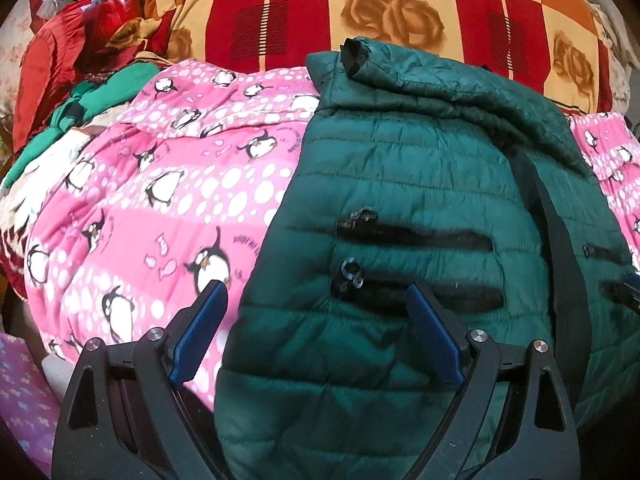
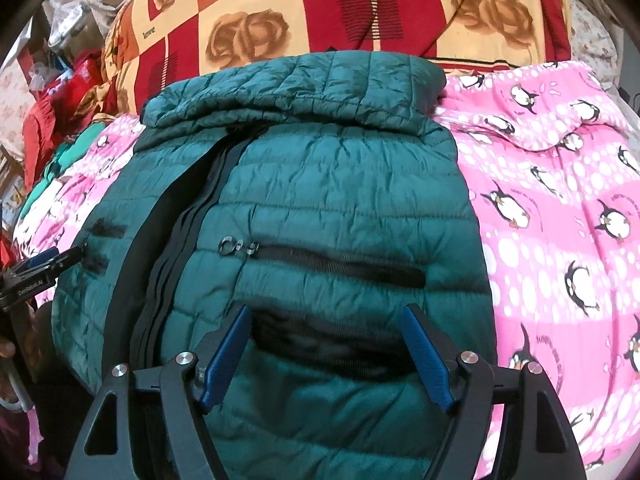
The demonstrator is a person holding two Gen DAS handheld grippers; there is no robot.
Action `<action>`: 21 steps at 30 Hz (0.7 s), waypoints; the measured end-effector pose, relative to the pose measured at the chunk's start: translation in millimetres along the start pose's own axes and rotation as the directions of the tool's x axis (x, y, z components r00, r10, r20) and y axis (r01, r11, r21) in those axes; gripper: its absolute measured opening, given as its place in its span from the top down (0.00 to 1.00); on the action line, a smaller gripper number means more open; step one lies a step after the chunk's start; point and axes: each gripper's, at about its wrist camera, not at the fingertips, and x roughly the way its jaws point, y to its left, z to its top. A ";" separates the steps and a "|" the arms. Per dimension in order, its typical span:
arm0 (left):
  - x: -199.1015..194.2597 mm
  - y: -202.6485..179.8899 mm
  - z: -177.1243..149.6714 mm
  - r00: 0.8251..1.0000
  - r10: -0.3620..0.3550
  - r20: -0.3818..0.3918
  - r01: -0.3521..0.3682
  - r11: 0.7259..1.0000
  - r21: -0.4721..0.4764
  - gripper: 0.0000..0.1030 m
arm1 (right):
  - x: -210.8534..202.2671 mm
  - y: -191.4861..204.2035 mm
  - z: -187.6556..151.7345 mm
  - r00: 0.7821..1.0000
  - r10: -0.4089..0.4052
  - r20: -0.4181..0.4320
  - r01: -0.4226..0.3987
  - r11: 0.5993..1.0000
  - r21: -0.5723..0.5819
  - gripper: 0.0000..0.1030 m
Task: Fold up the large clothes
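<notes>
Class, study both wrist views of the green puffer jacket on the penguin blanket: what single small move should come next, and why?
Probably lower both grippers onto the jacket's near hem and close on it. The left gripper and right gripper hover open above it, holding nothing, and its lower half lies flat, unfolded, on the penguin blanket.

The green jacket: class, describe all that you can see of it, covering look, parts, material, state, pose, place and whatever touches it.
The green jacket is a dark teal quilted puffer of shiny, crinkled fabric. It lies flat, front up, on a pink penguin-print blanket, its top part folded over at the far end. A black front zipper runs lengthwise, and black zipped pockets cross each side. Both open grippers hover above it; neither grips it.
</notes>
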 end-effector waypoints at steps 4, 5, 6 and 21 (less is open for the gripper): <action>-5.2 4.1 -8.7 1.000 0.000 -0.006 0.000 1.000 0.005 0.12 | -5.4 2.8 -8.8 1.000 -0.011 -0.011 0.011 1.000 -0.022 0.27; -6.5 5.6 -10.6 1.000 0.000 -0.007 0.000 1.000 0.003 0.12 | -7.3 2.5 -11.6 1.000 -0.009 -0.014 0.009 1.000 -0.024 0.27; -7.8 7.0 -12.4 1.000 -0.003 -0.009 0.003 1.000 0.000 0.12 | -8.3 2.1 -14.2 1.000 -0.008 -0.017 0.008 1.000 -0.024 0.27; -11.5 22.6 -33.7 0.999 -0.021 -0.043 0.020 1.000 -0.012 0.12 | -23.0 1.4 -43.9 0.999 -0.002 -0.042 0.001 1.000 -0.030 0.24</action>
